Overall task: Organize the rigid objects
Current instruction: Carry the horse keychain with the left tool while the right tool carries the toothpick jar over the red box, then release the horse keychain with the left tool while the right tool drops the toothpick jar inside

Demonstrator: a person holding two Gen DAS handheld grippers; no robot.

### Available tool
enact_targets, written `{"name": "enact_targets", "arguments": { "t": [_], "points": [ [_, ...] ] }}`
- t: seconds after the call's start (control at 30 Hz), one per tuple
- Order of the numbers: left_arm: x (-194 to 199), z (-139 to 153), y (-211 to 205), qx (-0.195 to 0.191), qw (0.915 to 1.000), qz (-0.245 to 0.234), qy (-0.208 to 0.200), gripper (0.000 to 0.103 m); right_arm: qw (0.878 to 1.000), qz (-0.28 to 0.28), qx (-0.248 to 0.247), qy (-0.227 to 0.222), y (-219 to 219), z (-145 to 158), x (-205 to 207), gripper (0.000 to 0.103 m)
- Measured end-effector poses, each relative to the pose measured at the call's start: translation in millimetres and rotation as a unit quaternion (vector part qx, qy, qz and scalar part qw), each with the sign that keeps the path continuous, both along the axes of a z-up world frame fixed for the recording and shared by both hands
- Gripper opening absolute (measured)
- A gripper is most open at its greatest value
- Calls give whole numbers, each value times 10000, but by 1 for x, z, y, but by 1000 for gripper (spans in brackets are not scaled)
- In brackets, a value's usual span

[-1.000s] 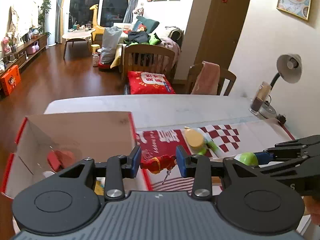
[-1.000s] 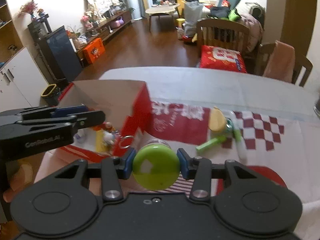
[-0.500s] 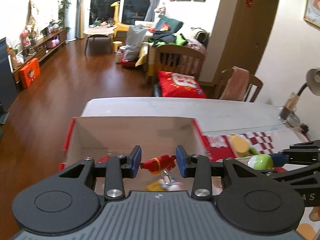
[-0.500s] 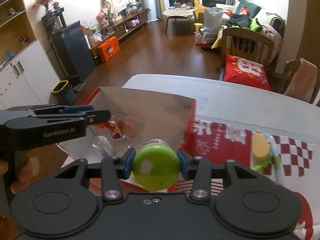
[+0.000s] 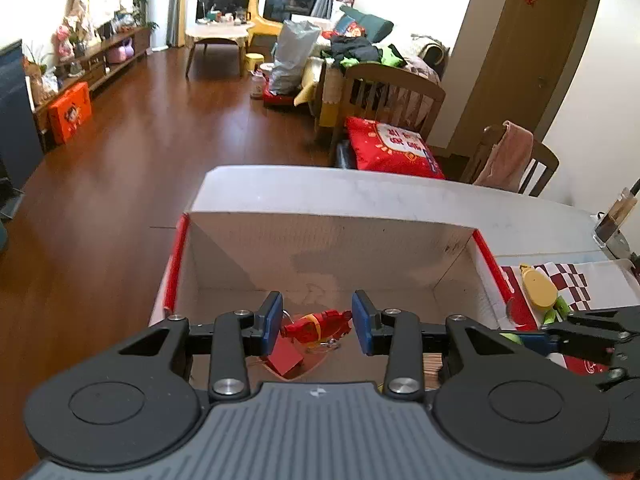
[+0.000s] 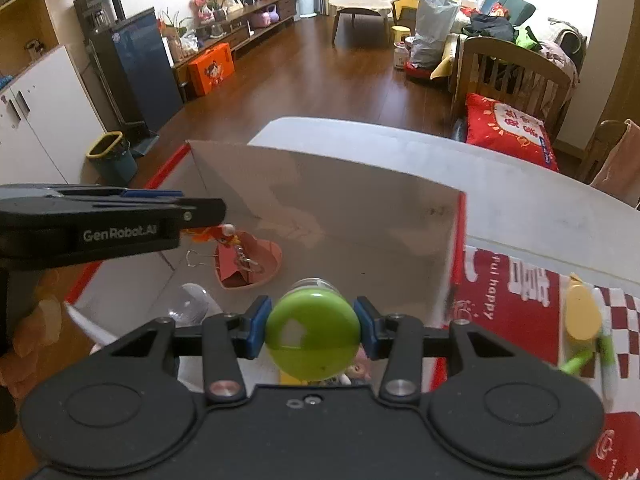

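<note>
Wooden floor and a cluttered living room lie behind the white table [image 5: 360,196]. Left gripper [image 5: 316,322] clamps a red toy figure [image 5: 316,325] — right gripper [image 6: 313,330] clamps a green-capped jar [image 6: 313,332] — both over the open cardboard box [image 5: 320,240].

1. We see a red and yellow toy figure [image 5: 316,326] between the blue pads [image 5: 362,322] of the black left gripper [image 5: 316,322].
2. We see a green capsule ball [image 6: 313,338] with a clear half behind it, between the blue pads of the black right gripper [image 6: 313,328].
3. We see a cardboard box [image 5: 320,240], pale grey-white inside with red outer edges.
4. We see a salmon-pink heart-shaped dish [image 6: 256,264] in the box, and a red folded card [image 5: 285,356].
5. We see a red cloth with white lettering [image 6: 508,300] and a dark red and white checked patch [image 6: 624,312].
6. We see a yellow oval toy [image 6: 582,316] beside green sticks [image 6: 576,362].
7. We see a white table [image 5: 360,192], reddish-brown floor.
</note>
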State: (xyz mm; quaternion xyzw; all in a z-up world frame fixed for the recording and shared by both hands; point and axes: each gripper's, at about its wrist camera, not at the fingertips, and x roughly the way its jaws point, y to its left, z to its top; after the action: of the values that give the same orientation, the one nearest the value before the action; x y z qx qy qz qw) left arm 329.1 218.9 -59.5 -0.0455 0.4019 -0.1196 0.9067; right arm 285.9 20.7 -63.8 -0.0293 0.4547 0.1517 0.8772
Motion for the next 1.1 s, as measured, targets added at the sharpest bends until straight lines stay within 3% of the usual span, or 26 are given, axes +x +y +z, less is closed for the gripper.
{"name": "enact_targets", "arguments": {
  "t": [0.3,0.7,0.87,1.03,1.1],
  "points": [
    [11,-34,-7,89,9993,-176,314,37,9997,132,-192,54,18,-23,7,44],
    [14,-48,-8,216,9975,-234,629,38,9989,274,-256,277,21,-31,-1,45],
    [10,-47,-10,293,9970,-253,677,38,9988,363,-215,266,19,-28,-5,55],
    [3,-41,-10,269,9976,-240,599,55,9987,434,-132,241,17,-21,-12,60],
    [-1,-37,-10,252,9979,-257,542,55,9988,419,-83,226,14,-18,-14,60]
  ]
}}
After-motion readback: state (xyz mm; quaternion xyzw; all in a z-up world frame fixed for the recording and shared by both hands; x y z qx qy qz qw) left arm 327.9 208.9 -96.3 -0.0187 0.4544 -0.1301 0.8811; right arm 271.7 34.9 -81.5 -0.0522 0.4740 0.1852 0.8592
